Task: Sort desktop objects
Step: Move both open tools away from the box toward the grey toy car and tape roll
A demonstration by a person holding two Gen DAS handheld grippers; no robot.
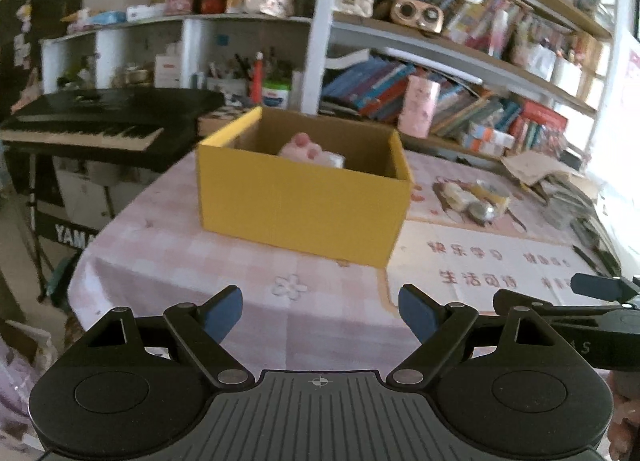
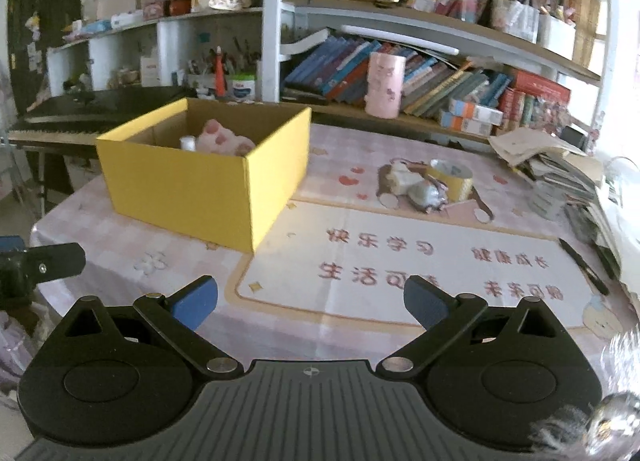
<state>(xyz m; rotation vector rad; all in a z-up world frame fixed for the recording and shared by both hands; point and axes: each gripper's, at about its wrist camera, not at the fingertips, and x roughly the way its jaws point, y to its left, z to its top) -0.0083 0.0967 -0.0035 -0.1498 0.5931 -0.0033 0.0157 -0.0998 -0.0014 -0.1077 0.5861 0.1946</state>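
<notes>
A yellow cardboard box (image 1: 300, 201) (image 2: 180, 185) stands open on the pink checked tablecloth. Inside lie a pink plush paw (image 1: 306, 147) (image 2: 218, 137) and a small white bottle (image 2: 187, 142). To the box's right, a roll of yellow tape (image 2: 452, 177) (image 1: 490, 193), a grey figurine (image 2: 428, 195) and a small white object (image 2: 402, 177) lie together on the desk mat. My left gripper (image 1: 320, 311) is open and empty, above the near table edge facing the box. My right gripper (image 2: 310, 299) is open and empty over the desk mat.
A black pen (image 2: 584, 265) lies at the mat's right edge. Stacked papers and books (image 2: 560, 177) crowd the table's right side. A bookshelf (image 2: 400, 61) and pink cup (image 2: 385, 85) stand behind. A black keyboard piano (image 1: 92, 121) stands left of the table.
</notes>
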